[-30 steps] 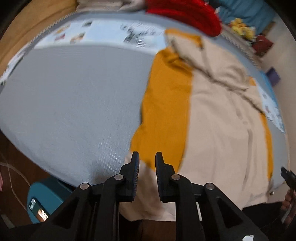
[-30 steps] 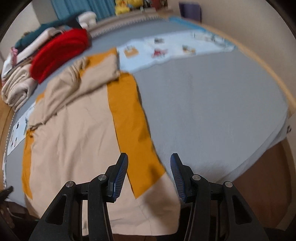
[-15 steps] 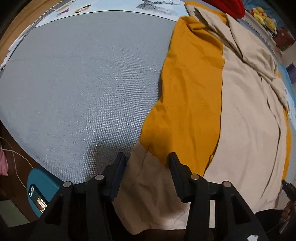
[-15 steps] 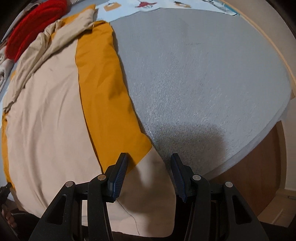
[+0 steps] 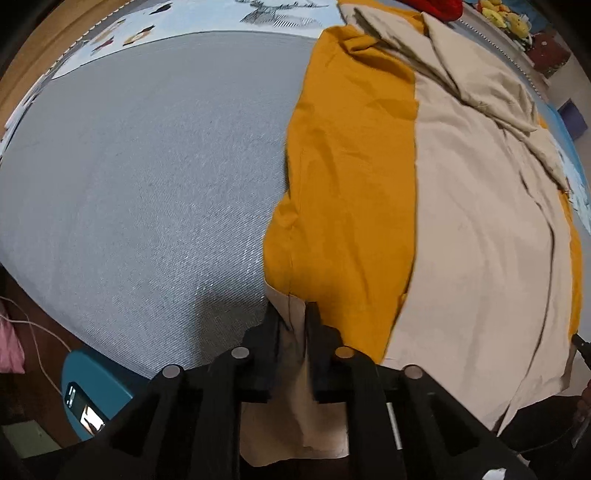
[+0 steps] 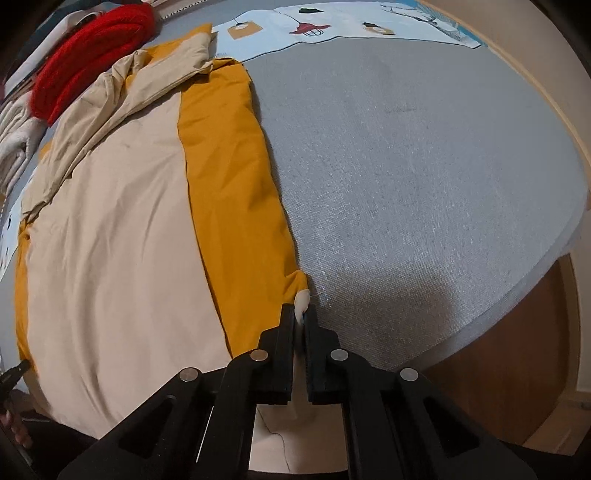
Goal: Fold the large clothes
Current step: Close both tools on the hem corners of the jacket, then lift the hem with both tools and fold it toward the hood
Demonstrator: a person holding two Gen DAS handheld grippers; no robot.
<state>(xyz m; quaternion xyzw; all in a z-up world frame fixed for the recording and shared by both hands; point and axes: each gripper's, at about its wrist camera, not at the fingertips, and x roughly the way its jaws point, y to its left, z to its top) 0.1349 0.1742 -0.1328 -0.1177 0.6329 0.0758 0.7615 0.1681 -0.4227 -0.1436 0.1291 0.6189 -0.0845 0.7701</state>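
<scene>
Left wrist view: left gripper (image 5: pixel 293 314) w/ jaws pinched together on a beige corner of the garment (image 5: pixel 461 221), cloth bunched between the fingers & hanging down below them over the bed edge. Just beyond the tips, the mustard-orange panel (image 5: pixel 343 177) runs away along the garment's left side; beige body lies flat to its right, w/ a rumpled beige fold at the far end. Grey bedspread (image 5: pixel 147 166) to the left, teal device (image 5: pixel 88 398) on the floor lower left.

Right wrist view: right gripper (image 6: pixel 300 317) jaws nearly touching, clamped on a small beige tip of the garment (image 6: pixel 110 240) at its near right corner. Orange panel (image 6: pixel 229 184) stretches away from there, beige to its left. Bare grey bedspread (image 6: pixel 424 166) on the right. Far back: red knit item (image 6: pixel 92 44) beside the garment's top end, printed light-blue sheet (image 6: pixel 332 26) along the far edge.
</scene>
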